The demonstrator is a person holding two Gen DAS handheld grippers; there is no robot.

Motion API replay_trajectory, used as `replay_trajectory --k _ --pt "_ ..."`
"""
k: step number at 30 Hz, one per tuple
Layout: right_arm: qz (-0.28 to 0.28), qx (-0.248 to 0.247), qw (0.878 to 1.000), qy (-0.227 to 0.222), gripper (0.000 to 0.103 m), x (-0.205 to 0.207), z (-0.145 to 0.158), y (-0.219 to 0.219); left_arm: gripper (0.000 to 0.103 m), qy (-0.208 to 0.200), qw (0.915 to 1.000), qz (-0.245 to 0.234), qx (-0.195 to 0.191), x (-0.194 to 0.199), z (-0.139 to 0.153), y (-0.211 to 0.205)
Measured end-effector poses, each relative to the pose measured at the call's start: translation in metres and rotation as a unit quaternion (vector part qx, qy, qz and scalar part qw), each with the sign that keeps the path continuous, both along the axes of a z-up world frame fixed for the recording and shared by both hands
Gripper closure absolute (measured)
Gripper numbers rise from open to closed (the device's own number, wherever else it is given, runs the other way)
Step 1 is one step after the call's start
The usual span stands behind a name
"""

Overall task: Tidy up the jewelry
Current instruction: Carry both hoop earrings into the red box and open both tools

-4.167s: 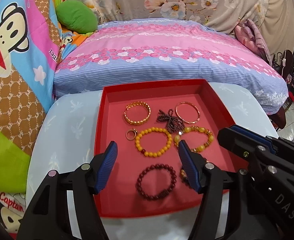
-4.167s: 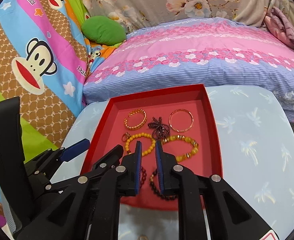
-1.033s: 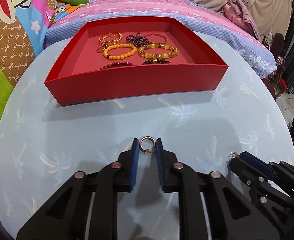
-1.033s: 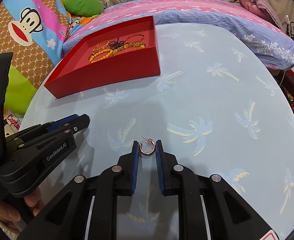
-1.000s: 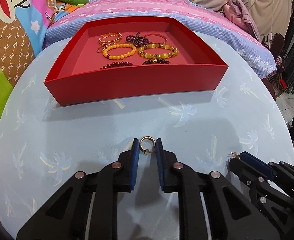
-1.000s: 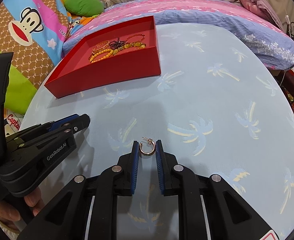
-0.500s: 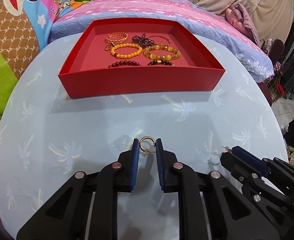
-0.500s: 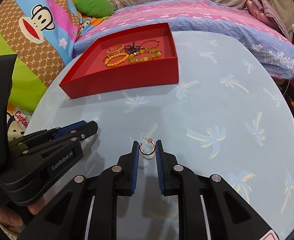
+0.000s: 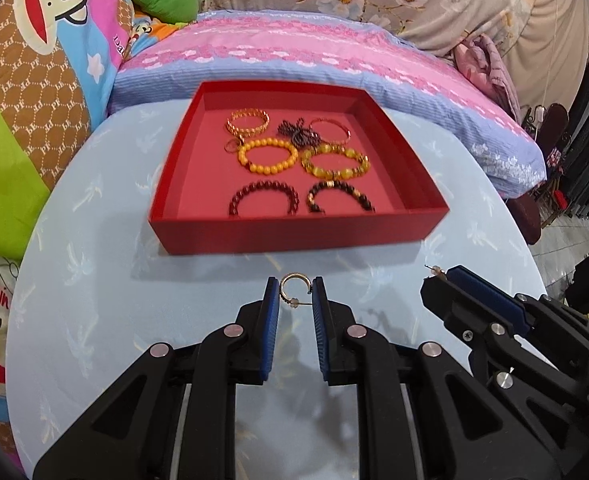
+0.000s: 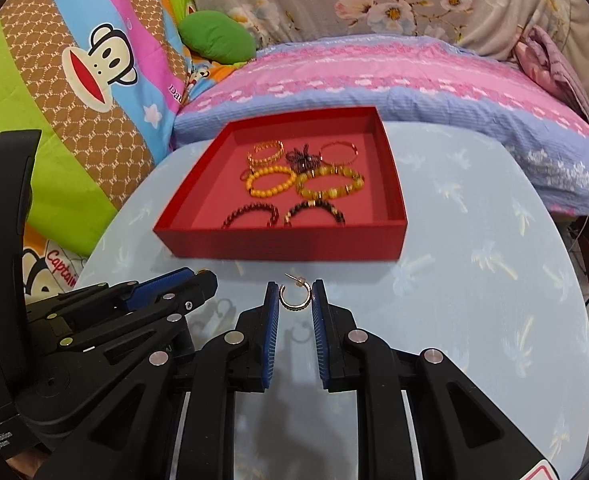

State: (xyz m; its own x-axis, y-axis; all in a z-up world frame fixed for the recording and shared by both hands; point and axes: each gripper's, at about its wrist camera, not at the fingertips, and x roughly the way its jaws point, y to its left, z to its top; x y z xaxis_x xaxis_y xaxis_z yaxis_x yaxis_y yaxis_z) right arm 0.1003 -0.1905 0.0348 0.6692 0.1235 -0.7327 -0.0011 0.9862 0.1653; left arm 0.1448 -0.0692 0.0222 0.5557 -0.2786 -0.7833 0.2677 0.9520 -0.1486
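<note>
While pinched between narrow blue pads, held one small gold hoop earring (image 9: 294, 285) in the left gripper (image 9: 294, 294), jaws nearly shut on it, post pointing sideways. Held likewise a second hoop earring (image 10: 294, 298) in the right gripper (image 10: 294, 294), jaws almost closed on its thin metal curve. Hung both just in front of the red tray (image 9: 294, 230), above the pale blue table (image 9: 94, 280) printed with palm trees.

Inside the red tray, lay already seven bracelets in rows and a small ring (image 9: 231, 145): a gold chain bangle (image 9: 248, 121), a dark fine-beaded piece (image 9: 296, 133), a thin gold bangle (image 9: 330, 130), a round yellow bead bracelet (image 9: 268, 155), an amber one (image 9: 336, 162), a dark red one (image 9: 264, 197), a black one (image 9: 340, 196). Looked hard and glossy, those beads; looked matte, like card, the tray walls.

Seemed mostly done: only both earrings left outside the red tray, probably to be set inside it.
</note>
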Motion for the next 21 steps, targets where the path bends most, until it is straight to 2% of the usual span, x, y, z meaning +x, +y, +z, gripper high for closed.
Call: replay_trajectory --k 12,21 --pt "-0.013 -0.015 0.999 -0.035 0.087 0.067 0.025 -0.008 0.087 -0.035 0.9994 0.007 0.003 0.067 0.025 -0.008" --pt "-0.029 -0.017 0.999 -0.023 0.087 0.113 0.009 -0.019 0.087 -0.036 0.999 0.004 0.026 0.113 0.012 -0.022"
